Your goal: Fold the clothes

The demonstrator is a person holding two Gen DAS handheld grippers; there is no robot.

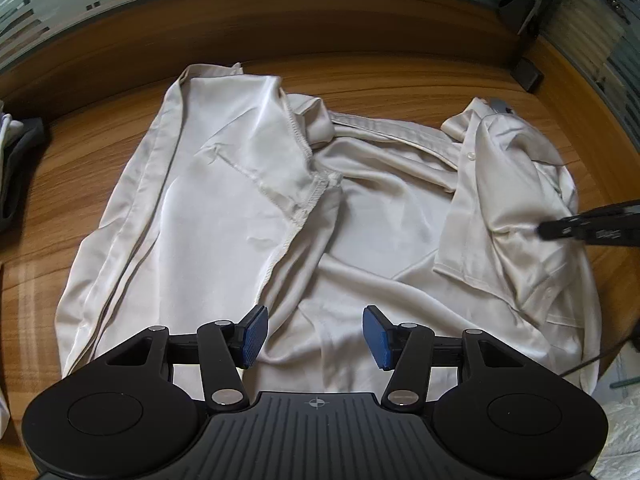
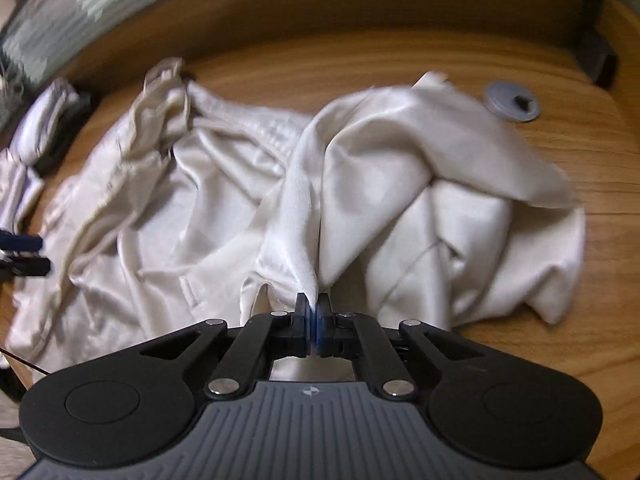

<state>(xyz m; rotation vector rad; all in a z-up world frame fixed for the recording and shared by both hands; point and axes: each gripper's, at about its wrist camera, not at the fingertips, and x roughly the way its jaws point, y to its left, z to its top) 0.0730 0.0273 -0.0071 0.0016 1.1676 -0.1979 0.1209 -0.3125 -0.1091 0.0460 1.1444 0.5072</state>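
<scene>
Right gripper (image 2: 313, 312) pinches a fold of the crumpled cream satin shirt (image 1: 248, 200) near the wooden worktop's (image 1: 360, 76) right edge, probably to fold it inward, while left gripper (image 1: 315, 336) hovers with jaws apart.

Wood-grain table (image 1: 360, 76) under everything, with a raised wooden ledge (image 1: 280, 20) along the far side. A grey round cable grommet (image 2: 512, 101) is set into the top near my right. Small black block (image 1: 528, 73) sits at the back corner, and some dark and white fabric (image 1: 16, 160) is piled off to my left.
</scene>
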